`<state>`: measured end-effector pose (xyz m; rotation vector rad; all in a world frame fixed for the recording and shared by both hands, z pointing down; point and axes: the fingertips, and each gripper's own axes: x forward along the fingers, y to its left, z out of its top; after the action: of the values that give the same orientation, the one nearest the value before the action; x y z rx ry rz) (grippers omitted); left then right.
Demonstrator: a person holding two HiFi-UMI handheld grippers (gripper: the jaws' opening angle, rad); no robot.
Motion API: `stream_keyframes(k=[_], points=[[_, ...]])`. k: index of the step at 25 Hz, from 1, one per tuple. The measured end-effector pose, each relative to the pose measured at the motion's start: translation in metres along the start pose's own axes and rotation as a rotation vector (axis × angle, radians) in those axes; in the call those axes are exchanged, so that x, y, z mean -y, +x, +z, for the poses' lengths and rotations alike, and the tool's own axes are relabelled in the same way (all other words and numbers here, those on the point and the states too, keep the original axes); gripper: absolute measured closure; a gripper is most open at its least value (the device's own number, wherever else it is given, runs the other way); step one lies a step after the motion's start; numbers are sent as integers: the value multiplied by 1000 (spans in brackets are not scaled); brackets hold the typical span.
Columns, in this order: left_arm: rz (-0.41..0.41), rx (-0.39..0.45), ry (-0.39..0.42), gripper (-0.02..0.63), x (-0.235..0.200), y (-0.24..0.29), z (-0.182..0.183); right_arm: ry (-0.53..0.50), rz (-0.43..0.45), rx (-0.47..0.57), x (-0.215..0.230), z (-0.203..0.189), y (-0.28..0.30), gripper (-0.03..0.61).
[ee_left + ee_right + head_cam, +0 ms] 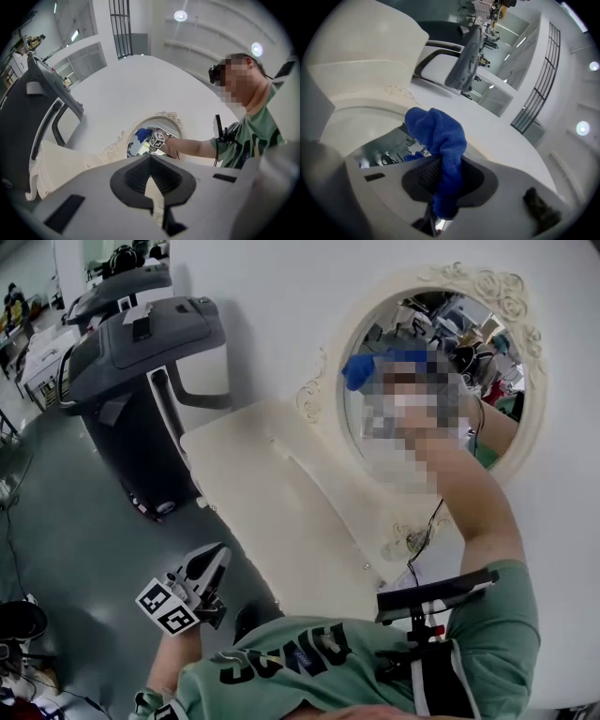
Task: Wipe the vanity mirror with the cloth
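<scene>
An oval vanity mirror (469, 343) in an ornate cream frame hangs on the white wall above a cream vanity table (253, 474). My right arm reaches up to the glass. My right gripper (445, 187) is shut on a blue cloth (438, 136), which bunches out of the jaws against the mirror's lower rim (356, 108). The head view shows the cloth (361, 369) at the mirror's upper left; a mosaic patch hides the gripper there. My left gripper (214, 563) hangs low beside my left hip, jaws together and holding nothing, pointing up at the mirror (140, 145).
A dark grey exercise machine (141, 362) stands left of the vanity on the grey floor (56, 521). A black cable (424, 538) dangles by the mirror's lower edge. A black device (436, 592) is strapped to my chest.
</scene>
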<state>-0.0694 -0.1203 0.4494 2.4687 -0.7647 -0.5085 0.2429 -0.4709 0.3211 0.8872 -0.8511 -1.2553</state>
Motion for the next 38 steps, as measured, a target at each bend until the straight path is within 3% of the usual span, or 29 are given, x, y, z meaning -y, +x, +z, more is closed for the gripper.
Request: stream_keyframes(k=[5, 8, 15, 20, 24, 27, 35, 38], points=[[-29, 43, 112, 614, 15, 14, 34, -39, -178, -194, 132, -109, -31, 497], [-32, 74, 182, 614, 16, 23, 58, -64, -274, -252, 178, -144, -40, 497], [-67, 106, 241, 614, 19, 43, 82, -49, -414, -252, 210, -149, -34, 497], [-80, 81, 233, 614, 16, 53, 74, -66, -390, -288, 203, -153, -31, 502], [-84, 65, 211, 614, 9, 59, 64, -41, -324, -305, 183, -151, -26, 503], [-88, 51, 189, 614, -2, 67, 55, -23, -291, -243, 147, -123, -14, 503], [-11, -13, 96, 614, -38, 49, 19, 57, 5, 21, -79, 20, 22, 503], [21, -36, 81, 614, -50, 42, 11, -49, 81, 9, -140, 44, 31, 503]])
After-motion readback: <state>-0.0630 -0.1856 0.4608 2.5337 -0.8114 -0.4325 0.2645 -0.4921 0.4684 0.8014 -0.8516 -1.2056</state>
